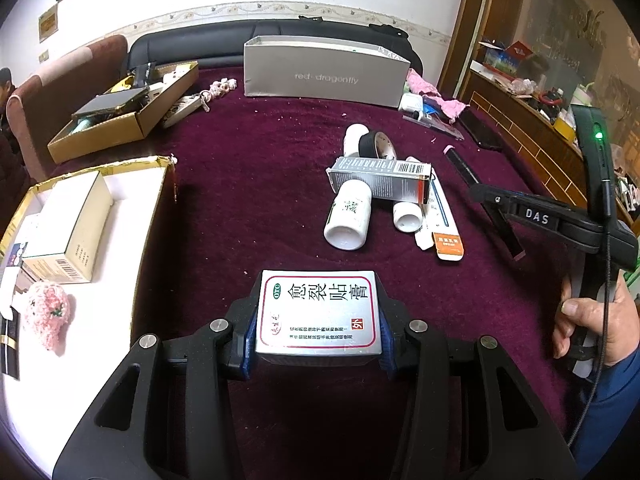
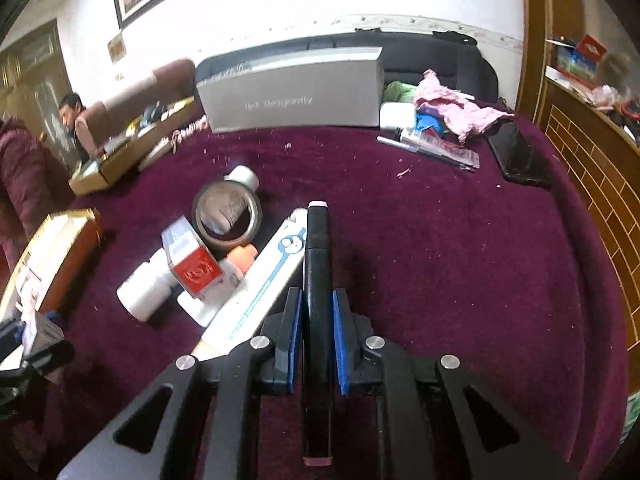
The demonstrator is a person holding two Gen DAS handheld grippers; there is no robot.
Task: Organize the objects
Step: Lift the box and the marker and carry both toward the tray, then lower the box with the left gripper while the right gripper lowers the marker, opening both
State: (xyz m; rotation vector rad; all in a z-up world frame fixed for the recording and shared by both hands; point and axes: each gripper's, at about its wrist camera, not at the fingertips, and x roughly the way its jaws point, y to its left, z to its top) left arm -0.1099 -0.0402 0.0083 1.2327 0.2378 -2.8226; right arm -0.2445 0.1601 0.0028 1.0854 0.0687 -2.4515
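Left gripper (image 1: pixel 318 332): jaws clamped on a silver plaster box (image 1: pixel 318 312) with a red border and black Chinese print, held over the near edge of the maroon tabletop (image 1: pixel 260 184).
Right gripper (image 2: pixel 316 340): jaws narrow, pinching a black marker (image 2: pixel 317 280) with pink end caps, beside the pile.
Pile: 2 white bottles, 1 (image 1: pixel 348 216) lying on its side, a grey carton (image 1: pixel 380 178), a tape roll (image 1: pixel 376 144), mid-table.
White tray (image 1: pixel 120 240): left edge, holds a cream box (image 1: pixel 70 228) and pink plush (image 1: pixel 48 312).
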